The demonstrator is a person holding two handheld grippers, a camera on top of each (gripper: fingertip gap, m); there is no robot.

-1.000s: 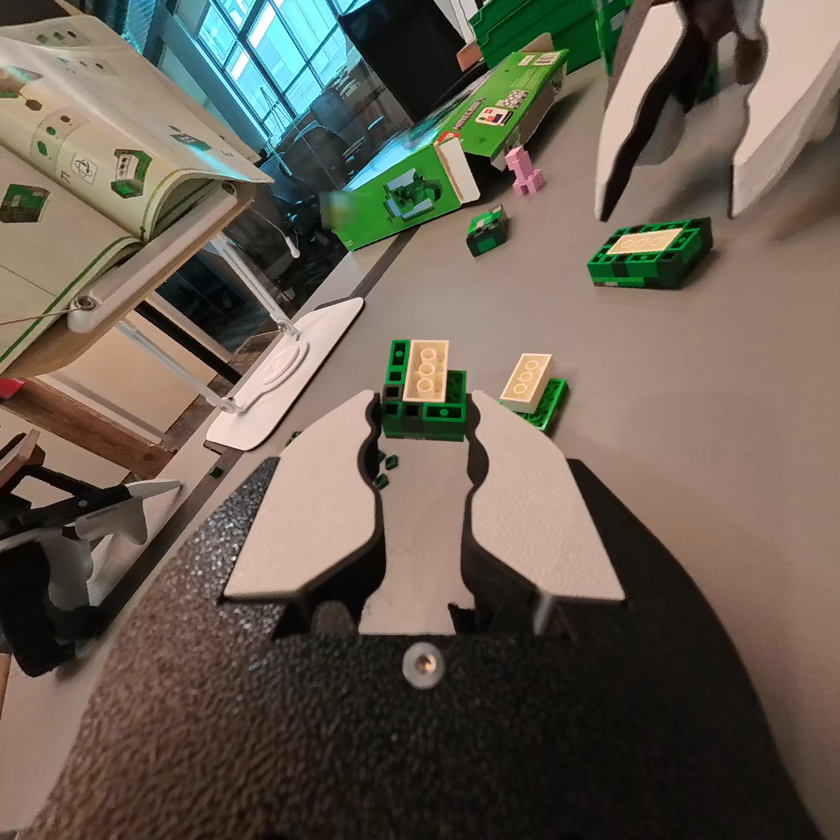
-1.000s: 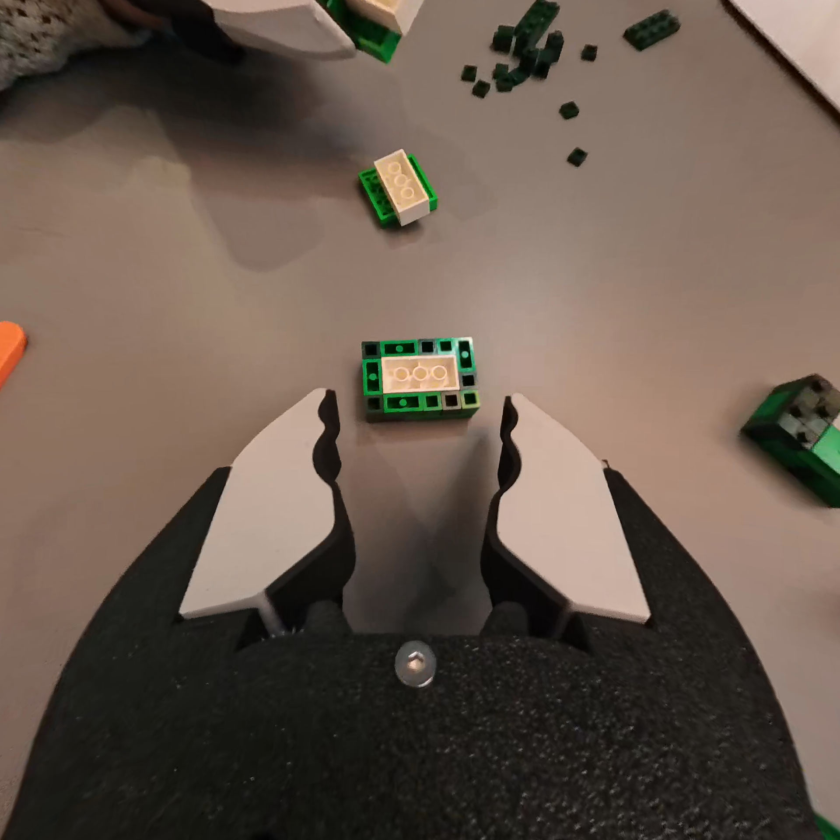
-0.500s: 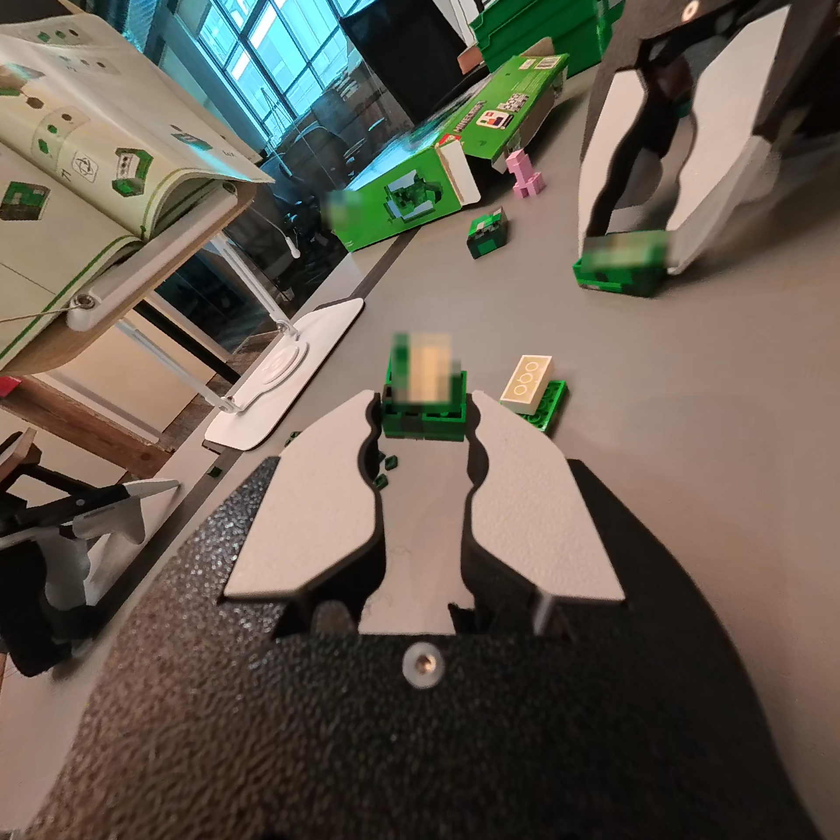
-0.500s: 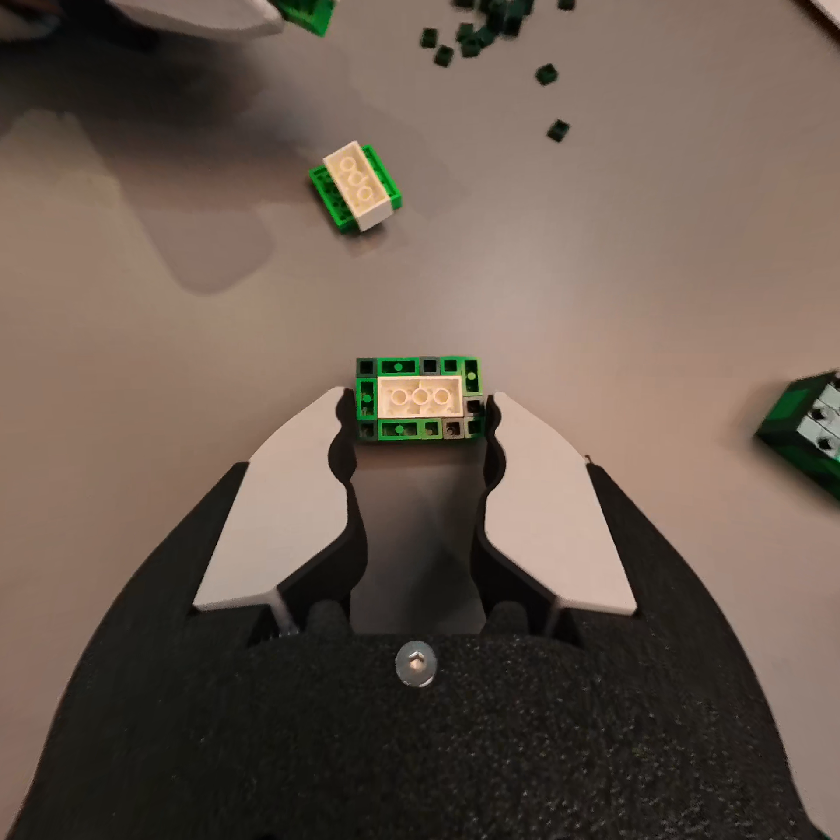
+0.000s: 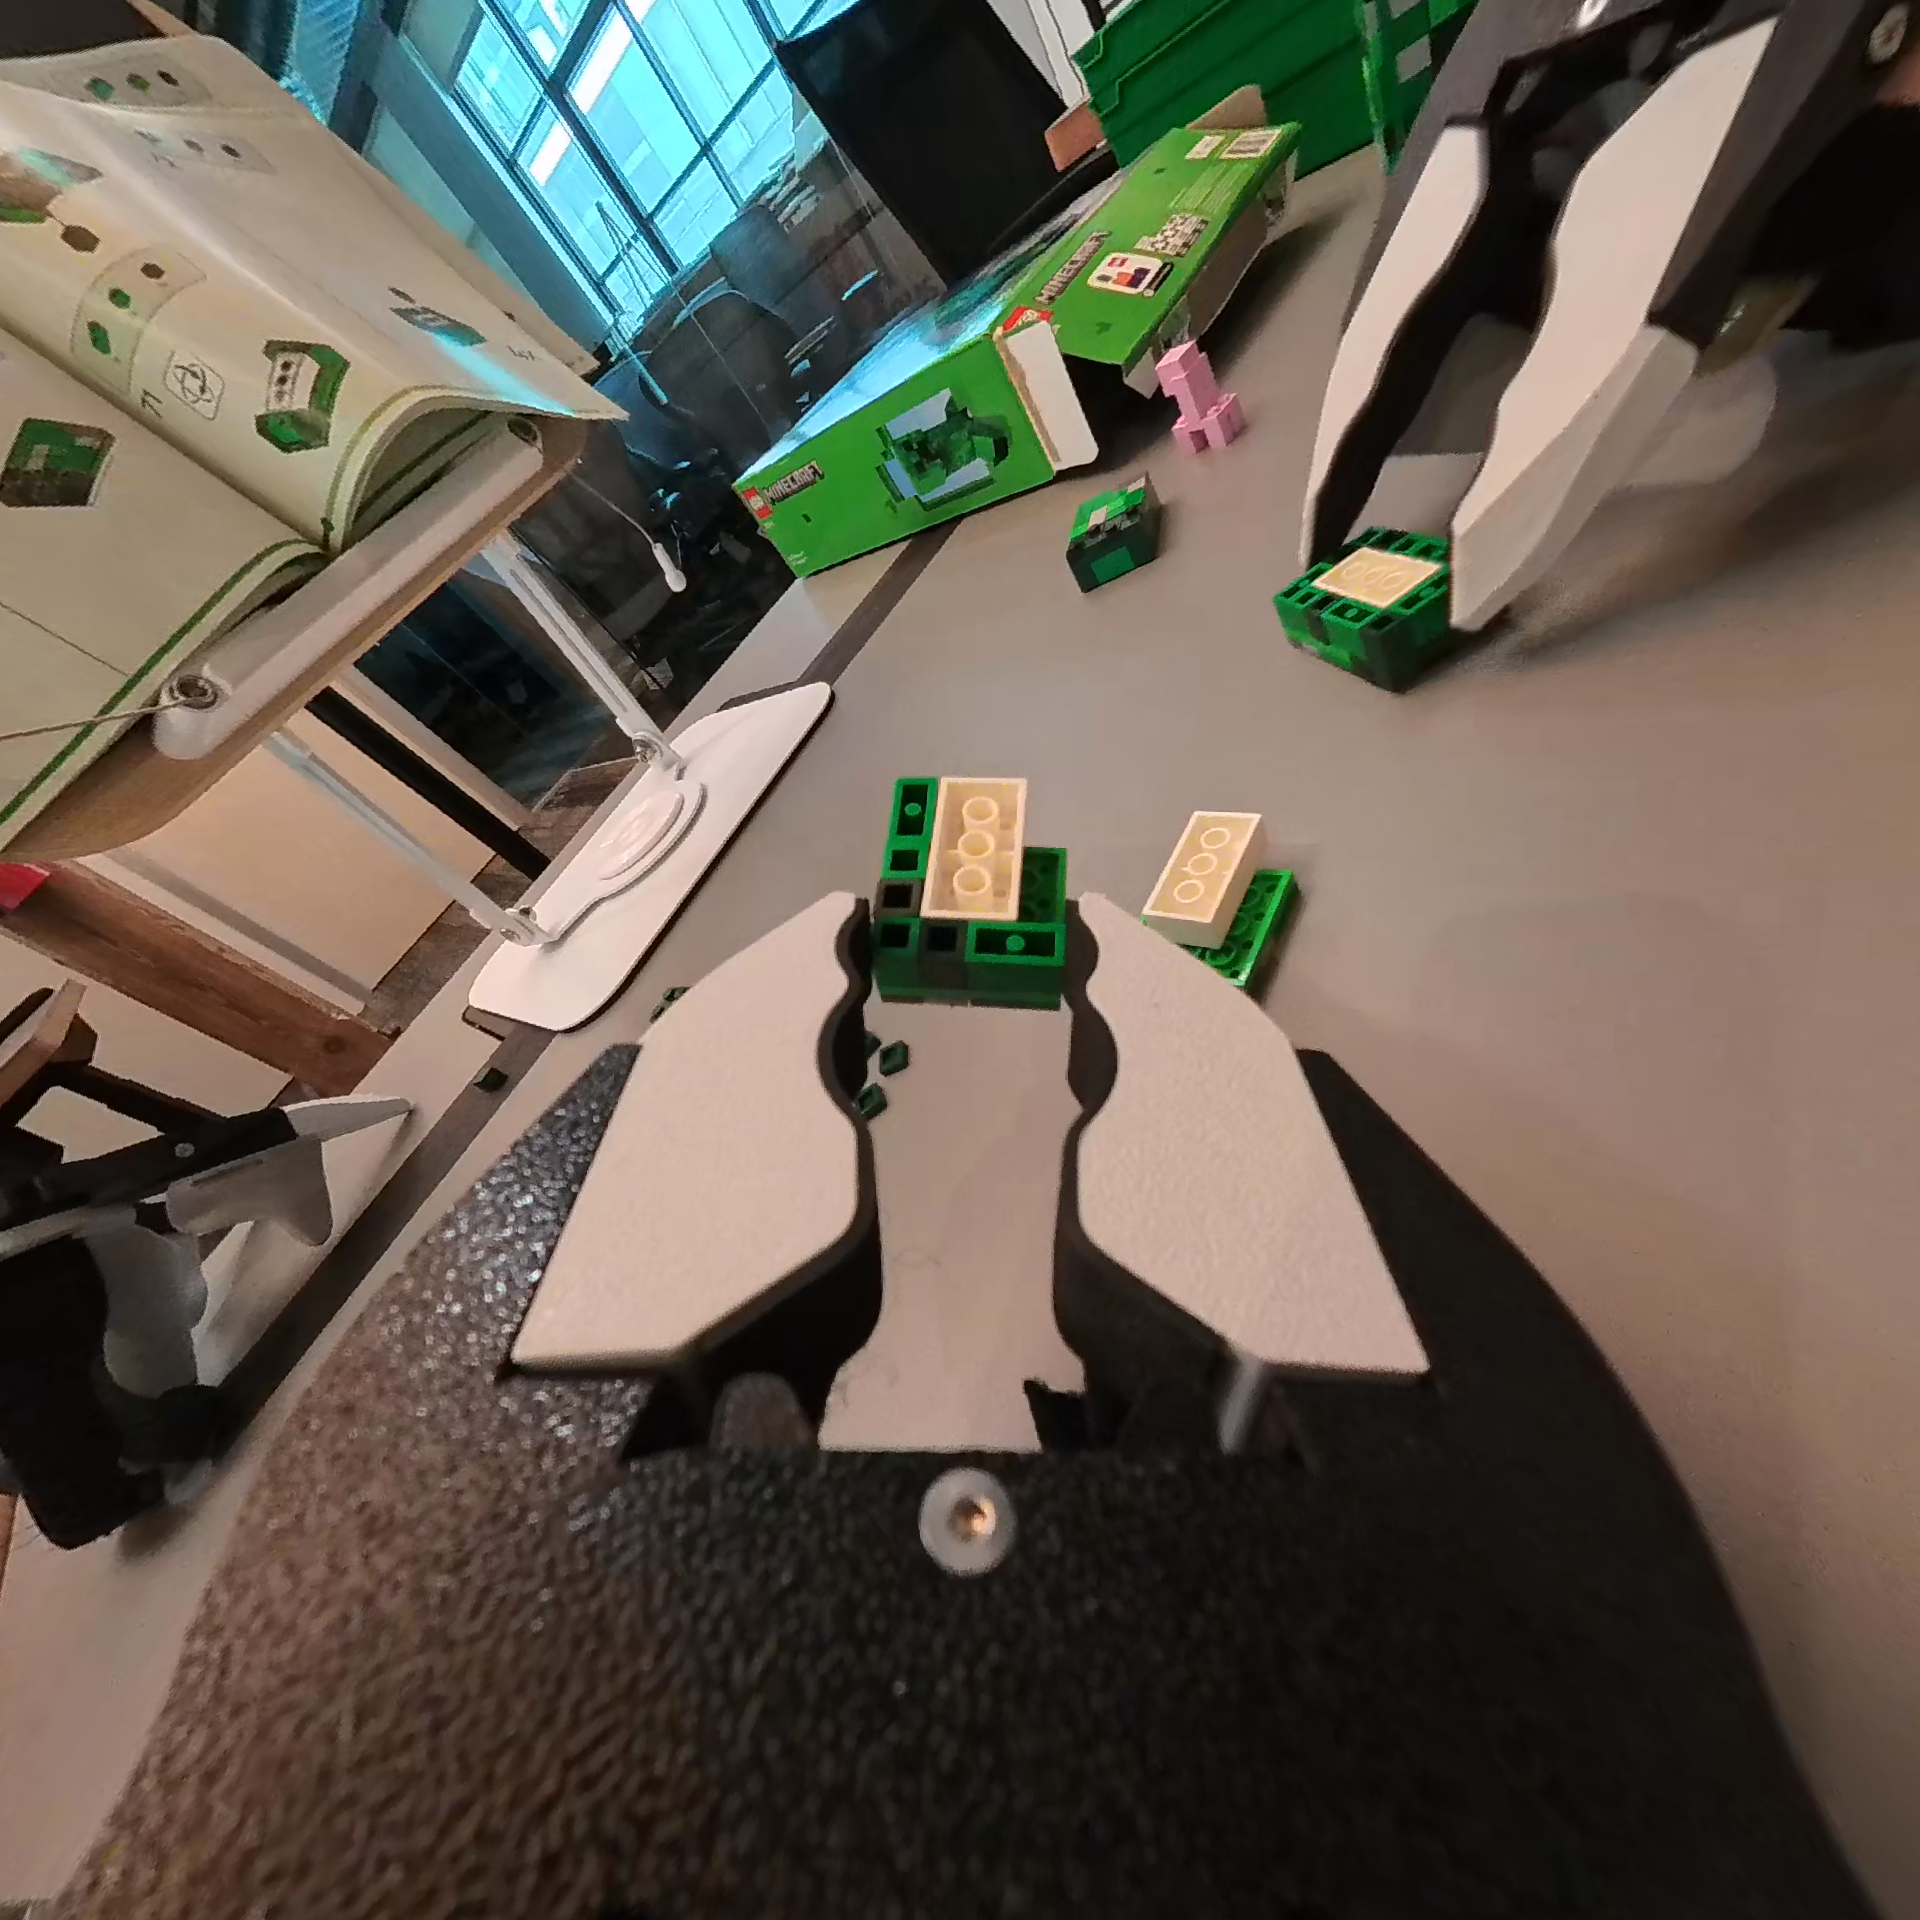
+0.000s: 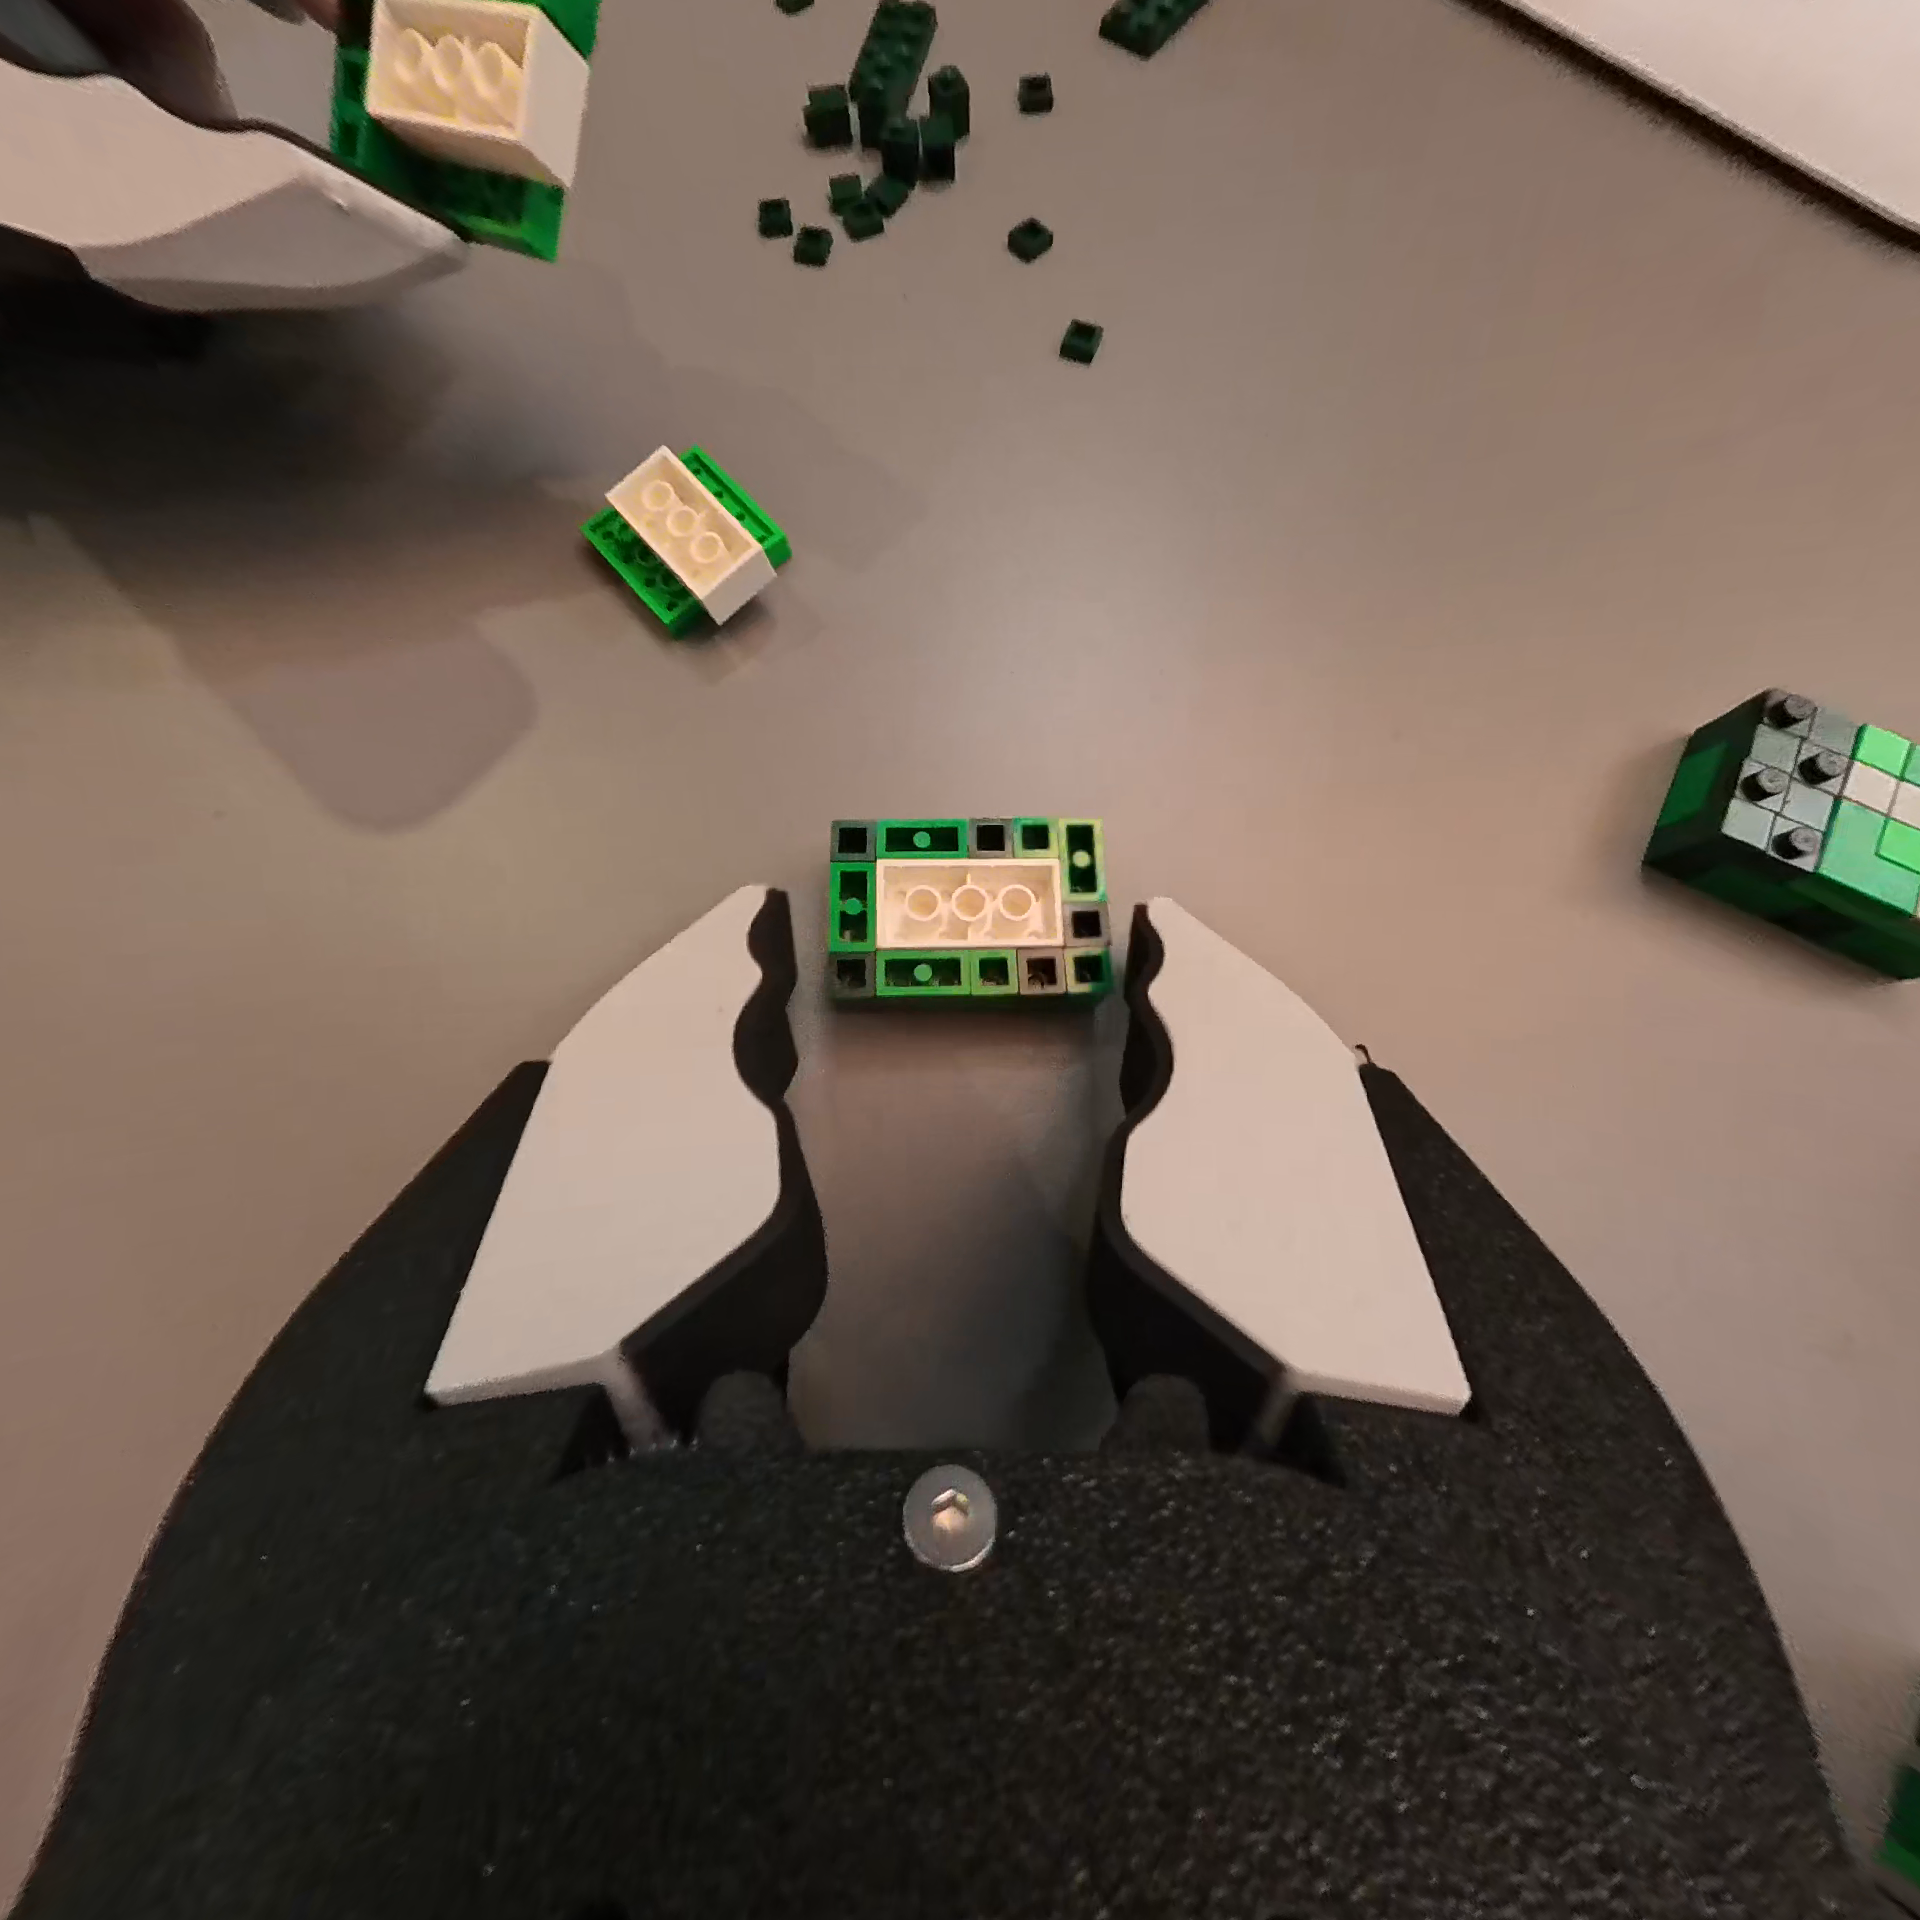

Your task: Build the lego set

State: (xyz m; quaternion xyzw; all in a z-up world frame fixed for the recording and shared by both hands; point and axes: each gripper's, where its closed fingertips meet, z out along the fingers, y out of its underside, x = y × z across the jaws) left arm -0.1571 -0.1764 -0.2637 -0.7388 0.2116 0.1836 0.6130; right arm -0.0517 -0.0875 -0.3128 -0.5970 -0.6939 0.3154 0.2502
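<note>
Spreading across both views is a grey table (image 5: 1558,1039), and at its far edge lies a green box (image 5: 935,447) on its side, with a second, open box (image 5: 1174,249) behind it. Left of the table an open manual (image 5: 208,343) rests on a stand whose white base (image 5: 665,842) sits on the tabletop.

Next in size come the grippers. The left gripper (image 5: 966,925) is closed on a green block (image 5: 971,914) with a white brick on top, its two fingers pressed to the block's sides; in the right wrist view this block (image 6: 457,114) appears at the top left, lifted off the table. The right gripper (image 6: 961,914) is parted a little wider than a flat green frame (image 6: 971,909) with a white brick at its centre; small gaps show on both sides, so it grips nothing. The frame lies flat on the table between the fingertips.

A green-and-grey cube (image 6: 1808,831) sits to the right, well apart from the frame. A small green plate (image 6: 686,540) carrying a white brick lies between the frame and the held block. A pink figure (image 5: 1200,400) stands near the open box. Dark green studs (image 6: 894,135) are scattered at the far side.
</note>
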